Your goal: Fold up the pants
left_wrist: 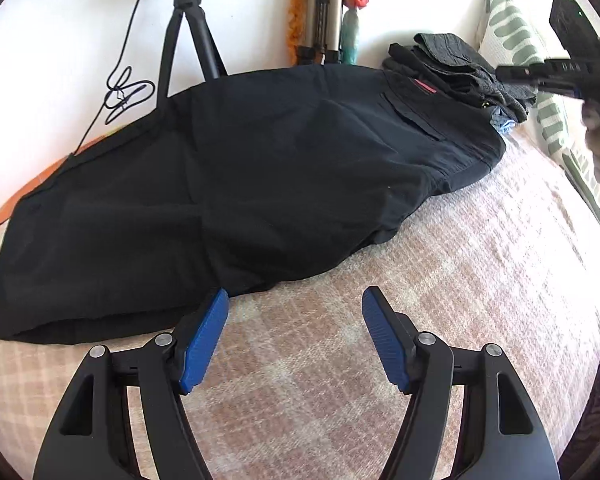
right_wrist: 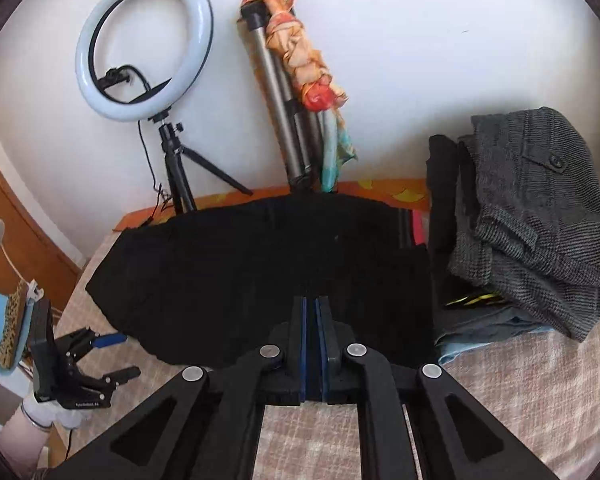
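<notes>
Black pants point(left_wrist: 240, 184) lie flat along the checked bedspread point(left_wrist: 400, 300), legs stacked, waistband to the right by a clothes pile. In the right wrist view the pants point(right_wrist: 260, 272) spread out just beyond my fingertips. My left gripper point(left_wrist: 294, 300) hovers open over the bedspread; its left blue pad point(left_wrist: 204, 340) sits at the pants' near edge, and nothing lies between the pads. It also shows at lower left as the left gripper point(right_wrist: 120, 356). My right gripper point(right_wrist: 311, 300) has its pads almost together with no cloth seen between them. The right gripper point(left_wrist: 500, 73) hangs raised above the pile.
A pile of folded clothes point(right_wrist: 532, 232) sits at the right, the same pile point(left_wrist: 460, 68) touching the waistband. A ring light point(right_wrist: 144, 46) on a tripod point(left_wrist: 188, 36) and a scarf-wrapped tripod point(right_wrist: 296, 92) stand against the wall. A patterned pillow point(left_wrist: 516, 40) lies far right.
</notes>
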`<state>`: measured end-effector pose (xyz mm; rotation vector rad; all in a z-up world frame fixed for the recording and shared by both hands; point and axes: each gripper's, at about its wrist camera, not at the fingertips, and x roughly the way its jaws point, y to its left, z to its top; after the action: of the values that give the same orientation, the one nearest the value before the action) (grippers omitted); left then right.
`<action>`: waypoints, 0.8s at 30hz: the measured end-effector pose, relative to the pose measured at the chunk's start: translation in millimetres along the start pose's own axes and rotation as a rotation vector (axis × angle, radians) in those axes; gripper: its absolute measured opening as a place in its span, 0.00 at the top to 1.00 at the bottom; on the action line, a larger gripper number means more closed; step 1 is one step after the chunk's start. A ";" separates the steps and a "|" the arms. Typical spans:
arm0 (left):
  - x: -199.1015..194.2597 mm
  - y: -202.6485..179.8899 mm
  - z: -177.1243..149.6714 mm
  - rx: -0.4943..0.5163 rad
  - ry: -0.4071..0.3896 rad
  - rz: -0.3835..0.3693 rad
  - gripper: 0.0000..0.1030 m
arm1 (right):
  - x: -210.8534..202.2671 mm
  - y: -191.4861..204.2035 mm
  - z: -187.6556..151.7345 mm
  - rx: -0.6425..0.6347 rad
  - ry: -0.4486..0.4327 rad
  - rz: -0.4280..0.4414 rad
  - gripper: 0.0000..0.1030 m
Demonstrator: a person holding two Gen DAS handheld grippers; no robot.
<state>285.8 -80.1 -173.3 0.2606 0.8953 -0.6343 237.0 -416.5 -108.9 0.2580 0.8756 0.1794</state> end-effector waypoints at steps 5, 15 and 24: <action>-12.3 15.9 -5.6 -0.012 -0.005 0.022 0.33 | 35.9 42.9 -36.1 -0.077 0.112 0.096 0.70; -8.4 20.9 -19.2 -0.005 0.023 0.005 0.33 | 114.9 79.9 -64.7 0.019 0.244 0.276 0.63; -3.7 13.7 -15.6 0.025 0.009 -0.003 0.33 | 144.5 85.0 -58.0 0.223 0.249 0.428 0.89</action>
<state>282.5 -60.5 -180.5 0.2847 0.8975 -0.6475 278.6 -289.3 -225.3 0.6427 1.0812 0.5212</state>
